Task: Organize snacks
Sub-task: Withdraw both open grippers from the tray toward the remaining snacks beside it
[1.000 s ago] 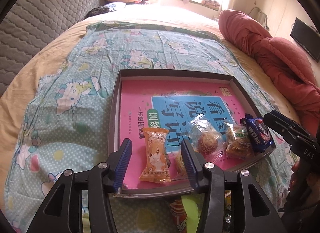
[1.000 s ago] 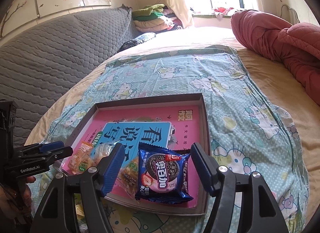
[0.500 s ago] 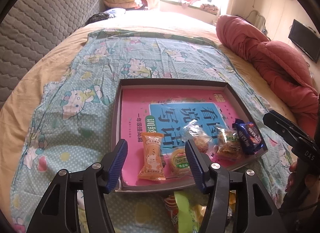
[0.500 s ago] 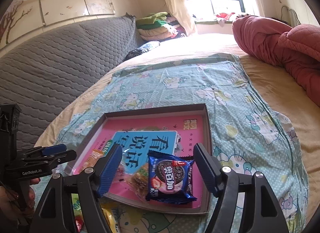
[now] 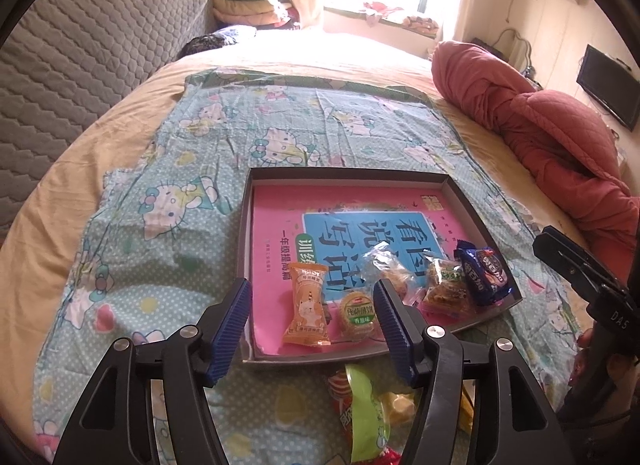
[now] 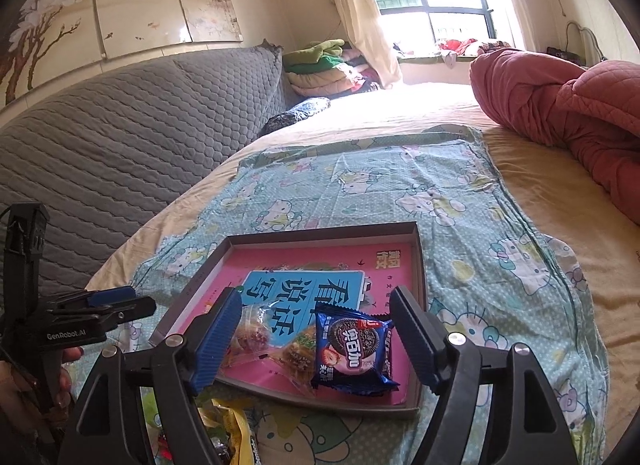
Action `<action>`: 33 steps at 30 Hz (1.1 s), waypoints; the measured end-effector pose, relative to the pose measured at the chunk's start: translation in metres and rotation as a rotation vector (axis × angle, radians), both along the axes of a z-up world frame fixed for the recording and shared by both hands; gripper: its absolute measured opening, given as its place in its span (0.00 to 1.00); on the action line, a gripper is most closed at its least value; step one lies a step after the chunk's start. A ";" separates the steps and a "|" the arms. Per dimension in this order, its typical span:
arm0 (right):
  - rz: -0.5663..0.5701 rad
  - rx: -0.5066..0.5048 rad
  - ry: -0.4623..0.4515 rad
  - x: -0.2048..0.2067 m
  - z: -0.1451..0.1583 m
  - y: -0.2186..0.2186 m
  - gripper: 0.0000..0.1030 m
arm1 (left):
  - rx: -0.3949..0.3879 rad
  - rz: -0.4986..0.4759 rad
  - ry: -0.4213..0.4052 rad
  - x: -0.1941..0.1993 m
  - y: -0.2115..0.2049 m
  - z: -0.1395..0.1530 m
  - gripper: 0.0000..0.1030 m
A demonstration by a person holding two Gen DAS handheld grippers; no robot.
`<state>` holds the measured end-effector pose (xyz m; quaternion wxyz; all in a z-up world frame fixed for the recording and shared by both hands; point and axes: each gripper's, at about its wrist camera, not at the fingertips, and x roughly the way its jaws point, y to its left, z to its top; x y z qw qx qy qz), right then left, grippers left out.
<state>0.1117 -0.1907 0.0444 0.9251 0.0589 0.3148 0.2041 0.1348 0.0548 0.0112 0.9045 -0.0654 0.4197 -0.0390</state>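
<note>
A shallow dark box (image 5: 246, 225) lined with a pink book lies on the bed. Along its near side lie an orange cat packet (image 5: 306, 305), a round green-labelled biscuit (image 5: 357, 315), a clear-wrapped ball pastry (image 5: 390, 269), a clear-wrapped crispy snack (image 5: 442, 285) and a blue cookie packet (image 5: 482, 275). My left gripper (image 5: 310, 305) hovers above the box's near left corner, its jaws opening and touching nothing. Above the blue cookie packet (image 6: 350, 349), my right gripper (image 6: 316, 305) is also opening with nothing gripped.
Loose snacks, among them a green packet (image 5: 366, 409) and a yellow one (image 6: 236, 421), lie on the cat-print cloth (image 5: 160, 205) just in front of the box. A red quilt (image 5: 552, 145) is bunched at the right. A grey padded headboard (image 5: 80, 45) runs along the left.
Both grippers have risen and drawn back from the box while their jaws widened. The orange packet and the blue cookie packet stay lying in the box.
</note>
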 end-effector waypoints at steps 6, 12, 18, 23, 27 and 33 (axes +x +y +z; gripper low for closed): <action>-0.004 -0.022 0.005 -0.010 0.001 -0.001 0.74 | -0.005 0.010 -0.027 -0.013 0.005 0.013 0.63; 0.001 -0.029 0.024 -0.023 0.000 0.001 0.74 | -0.012 0.005 -0.032 -0.022 0.007 0.020 0.63; 0.014 -0.044 0.032 -0.034 -0.001 0.008 0.74 | -0.017 -0.001 -0.003 -0.032 0.008 0.016 0.63; 0.022 -0.055 0.050 -0.043 -0.003 0.011 0.74 | -0.030 -0.012 0.031 -0.039 0.007 0.008 0.63; 0.024 -0.057 0.068 -0.048 -0.005 0.011 0.74 | -0.038 -0.028 0.059 -0.045 0.003 0.002 0.63; 0.042 -0.066 0.124 -0.060 -0.014 0.013 0.74 | -0.028 -0.063 0.112 -0.058 -0.007 -0.012 0.63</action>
